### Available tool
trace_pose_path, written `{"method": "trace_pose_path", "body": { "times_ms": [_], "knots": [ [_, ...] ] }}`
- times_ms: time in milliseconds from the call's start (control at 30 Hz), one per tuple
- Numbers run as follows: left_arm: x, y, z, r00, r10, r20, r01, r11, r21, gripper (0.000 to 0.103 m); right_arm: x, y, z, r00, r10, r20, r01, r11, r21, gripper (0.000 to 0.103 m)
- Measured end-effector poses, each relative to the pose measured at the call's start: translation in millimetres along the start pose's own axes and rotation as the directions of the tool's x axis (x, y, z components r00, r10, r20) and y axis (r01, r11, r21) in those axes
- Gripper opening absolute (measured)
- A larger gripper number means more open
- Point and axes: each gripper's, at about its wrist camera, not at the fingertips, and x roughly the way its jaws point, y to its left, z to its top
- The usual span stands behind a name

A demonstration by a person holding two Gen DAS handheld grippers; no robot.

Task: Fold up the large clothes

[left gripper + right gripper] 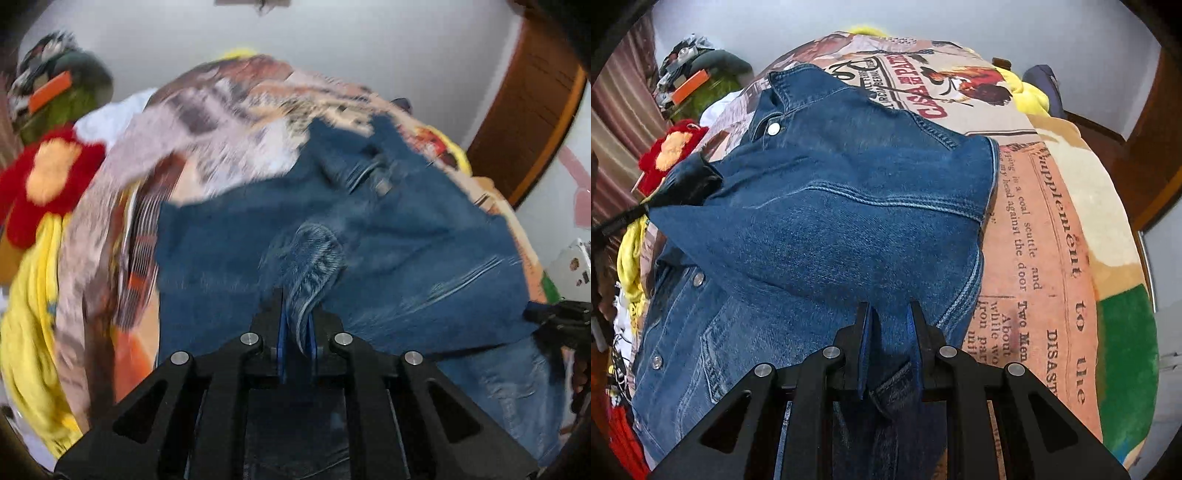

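Note:
A blue denim jacket (827, 206) lies partly folded over itself on a bed covered by a newspaper-print sheet (1045, 229). It also shows, blurred, in the left wrist view (369, 236). My left gripper (298, 314) is shut on a bunched fold of the denim. My right gripper (889, 314) is shut on another part of the jacket, with cloth pinched between its blue pads (866, 332). The right gripper shows at the right edge of the left wrist view (554, 314). The left gripper shows at the left of the right wrist view (690, 181), holding the jacket's far corner up.
A red and orange plush toy (48, 177), yellow cloth (33, 332) and a green heap (62, 99) lie along the bed's left side. A wooden door frame (532, 110) stands at the right. A yellow blanket (1030, 92) lies at the bed's far end.

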Motion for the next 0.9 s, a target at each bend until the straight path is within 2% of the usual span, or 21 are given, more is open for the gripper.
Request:
{"method": "trace_pose_path", "body": {
  "times_ms": [100, 200, 300, 500, 633, 667, 733, 900],
  "knots": [
    [8, 15, -20, 1.0, -0.017, -0.022, 0.016, 0.998, -0.059, 0.015, 0, -1, -2, 1.0, 0.005, 0.003, -0.005, 1.0, 0.005, 0.015],
    [13, 26, -35, 0.999, -0.006, -0.049, 0.001, 0.995, -0.096, 0.017, 0, -1, -3, 1.0, 0.008, 0.005, -0.008, 1.0, 0.009, 0.015],
    [22, 34, -50, 0.995, -0.044, -0.093, 0.032, 0.991, -0.127, 0.021, 1, 0, -4, 1.0, 0.007, 0.01, -0.007, 1.0, 0.009, 0.015],
    [12, 35, -58, 0.993, -0.062, -0.098, 0.049, 0.99, -0.132, 0.025, 1, 0, -4, 1.0, 0.002, 0.006, -0.002, 1.0, 0.005, 0.015],
    [-2, 37, -56, 0.992, -0.037, -0.121, 0.025, 0.995, -0.099, 0.044, -2, -2, 1, 1.0, 0.006, -0.018, -0.006, 1.0, 0.014, 0.015],
    [-8, 38, -56, 0.992, -0.027, -0.119, 0.017, 0.996, -0.088, 0.053, -4, -4, 3, 1.0, 0.008, -0.02, -0.008, 1.0, 0.021, 0.015],
    [-21, 43, -53, 0.995, -0.001, -0.1, -0.006, 0.997, -0.071, 0.061, -9, -9, 6, 1.0, 0.008, -0.007, -0.007, 0.999, 0.035, 0.015],
    [-39, 60, -41, 0.997, 0.044, -0.057, -0.047, 0.997, -0.059, 0.068, -25, -23, 19, 0.999, -0.007, 0.047, 0.004, 0.998, 0.059, 0.015]
  ]
}}
